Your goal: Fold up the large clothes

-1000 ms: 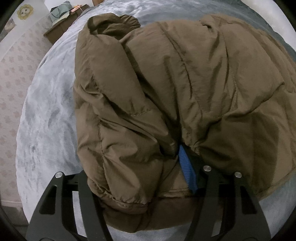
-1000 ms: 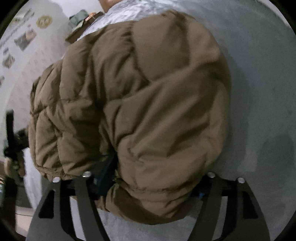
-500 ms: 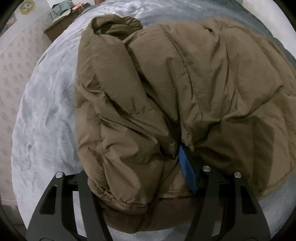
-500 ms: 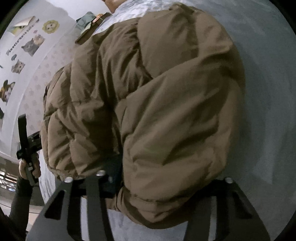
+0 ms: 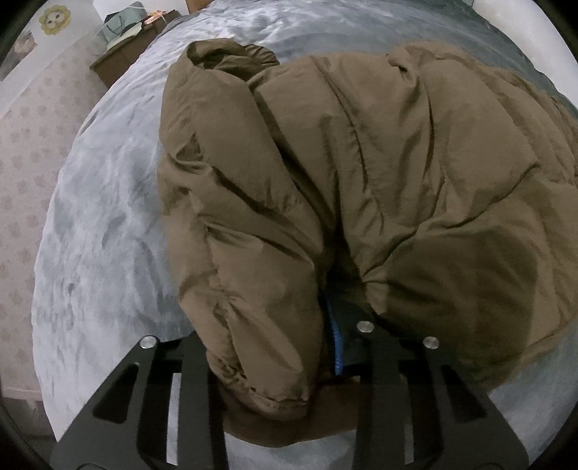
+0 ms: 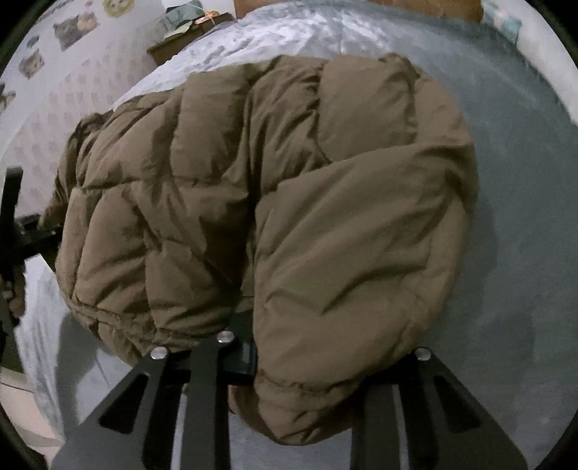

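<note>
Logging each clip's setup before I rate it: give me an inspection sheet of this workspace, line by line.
Surface: bed covered by a pale grey plush blanket, rumpled.
Job's things: one brown quilted puffer jacket bunched in a heap on the blanket, its near edge lifted at the grippers.
Clutter: nothing seen on the blanket besides the jacket.
Grippers: left gripper and right gripper each have puffy jacket fabric between their black fingers; the blue pad of the left shows against the fabric.
Cables: nothing seen.
Surroundings: brown wooden side table with teal items on it, beyond the bed; patterned wall with animal pictures.
</note>
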